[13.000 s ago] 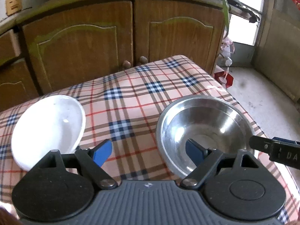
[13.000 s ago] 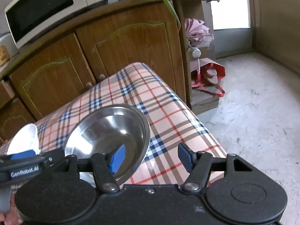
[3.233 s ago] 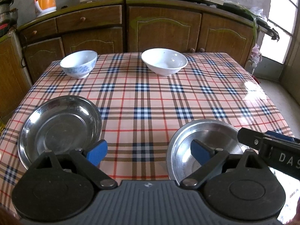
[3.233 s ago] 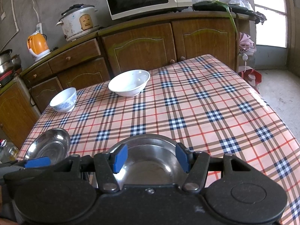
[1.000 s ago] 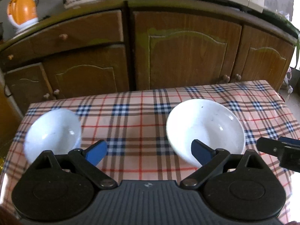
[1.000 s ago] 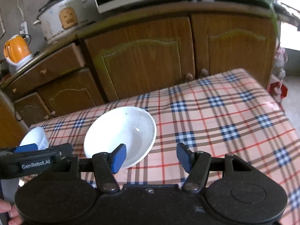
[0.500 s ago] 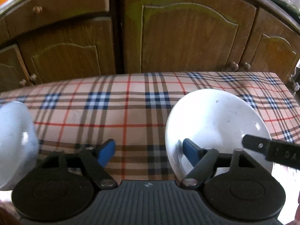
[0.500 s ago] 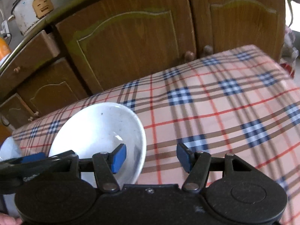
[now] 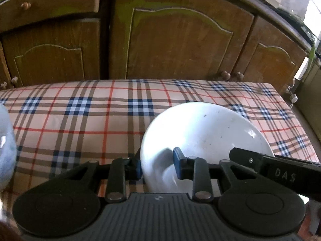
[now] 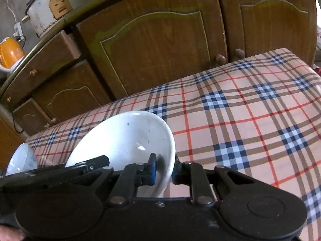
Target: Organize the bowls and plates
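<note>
Both claws pinch the white bowl (image 9: 206, 132) on the plaid table (image 9: 80, 120): left claw (image 9: 158, 166) on its left rim, right claw (image 10: 163, 171) on its right rim; open cloth lies beyond.

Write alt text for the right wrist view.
The right gripper pinches the rim of a white bowl on a plaid table, the left gripper beside it. Wooden cabinets stand behind.

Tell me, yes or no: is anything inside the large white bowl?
No. The round white ceramic bowl shows only its bare, lightly speckled inside, with the left tongs and right tongs straddling its rim on opposite sides.
</note>
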The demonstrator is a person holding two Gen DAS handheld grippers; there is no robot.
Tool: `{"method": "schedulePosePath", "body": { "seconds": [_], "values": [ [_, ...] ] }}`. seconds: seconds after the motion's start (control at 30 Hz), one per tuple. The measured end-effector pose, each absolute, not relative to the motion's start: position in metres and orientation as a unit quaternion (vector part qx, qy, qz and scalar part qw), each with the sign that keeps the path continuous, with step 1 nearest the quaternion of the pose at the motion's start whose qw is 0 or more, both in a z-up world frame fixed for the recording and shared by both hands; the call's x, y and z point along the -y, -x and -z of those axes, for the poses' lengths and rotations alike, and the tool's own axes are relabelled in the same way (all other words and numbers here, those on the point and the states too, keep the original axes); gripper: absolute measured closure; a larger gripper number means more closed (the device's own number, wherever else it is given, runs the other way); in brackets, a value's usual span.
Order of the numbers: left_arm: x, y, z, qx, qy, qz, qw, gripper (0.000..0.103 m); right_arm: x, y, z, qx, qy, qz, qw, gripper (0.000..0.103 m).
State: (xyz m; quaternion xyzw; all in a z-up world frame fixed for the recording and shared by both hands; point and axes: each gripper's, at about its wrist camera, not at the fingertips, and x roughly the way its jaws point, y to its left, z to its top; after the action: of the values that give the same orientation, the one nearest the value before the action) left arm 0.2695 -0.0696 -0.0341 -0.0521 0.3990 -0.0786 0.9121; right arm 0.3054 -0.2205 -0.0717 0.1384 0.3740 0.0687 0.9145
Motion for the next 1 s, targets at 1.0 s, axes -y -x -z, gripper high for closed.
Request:
{"method": "schedulePosePath", "body": {
  "seconds": [1.0],
  "values": [
    [0.13, -0.17, -0.062, -0.35, 0.022, 0.102, 0.931, 0.071, 0.27, -0.172, -0.038, -0.309, -0.14, -0.032, 0.94, 0.083]
  ]
}}
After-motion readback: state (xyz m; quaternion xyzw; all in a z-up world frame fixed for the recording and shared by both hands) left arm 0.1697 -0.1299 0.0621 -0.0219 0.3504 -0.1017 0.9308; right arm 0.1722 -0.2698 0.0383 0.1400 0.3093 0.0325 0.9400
